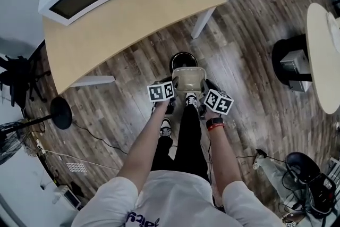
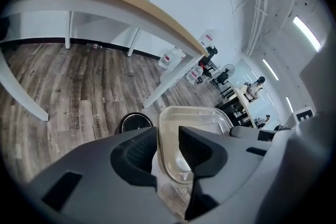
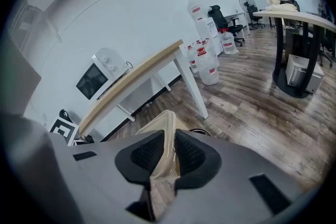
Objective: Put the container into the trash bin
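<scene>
Head view: you hold the container [image 1: 188,78] level in the air, its far edge overlapping the trash bin [image 1: 176,59] at 12 o'clock. Right gripper [image 3: 168,147]: jaws nearly together, pinching the thin rim at 3 o'clock. Left gripper [image 2: 168,136]: jaws wide, gripping astride the wall at 9 o'clock. Risk: the bin's mouth looks small against the container. Release unevenly or off-centre and it likely catches the bin's rim and tips onto the floor [image 1: 255,87].
</scene>
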Tool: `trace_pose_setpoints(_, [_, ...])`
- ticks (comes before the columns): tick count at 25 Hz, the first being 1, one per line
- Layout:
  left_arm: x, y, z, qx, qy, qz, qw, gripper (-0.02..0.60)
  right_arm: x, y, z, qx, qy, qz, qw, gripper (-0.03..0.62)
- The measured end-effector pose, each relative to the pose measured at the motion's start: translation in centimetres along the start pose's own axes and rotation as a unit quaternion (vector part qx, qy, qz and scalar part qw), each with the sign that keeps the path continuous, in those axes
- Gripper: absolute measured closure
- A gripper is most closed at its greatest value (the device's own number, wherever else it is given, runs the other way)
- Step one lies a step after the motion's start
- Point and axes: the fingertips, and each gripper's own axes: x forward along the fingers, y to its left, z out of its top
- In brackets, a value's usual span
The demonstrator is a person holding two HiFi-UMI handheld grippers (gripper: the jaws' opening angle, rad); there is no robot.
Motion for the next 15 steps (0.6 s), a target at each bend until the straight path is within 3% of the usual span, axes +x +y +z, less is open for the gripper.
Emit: trace_pose_setpoints(15, [15.9, 7.9, -0.9, 0.053, 0.041, 0.053, 0.9963, 0.448, 16.4, -10.4, -3.7, -0.033, 0.054, -0.029, 0.998, 0.503])
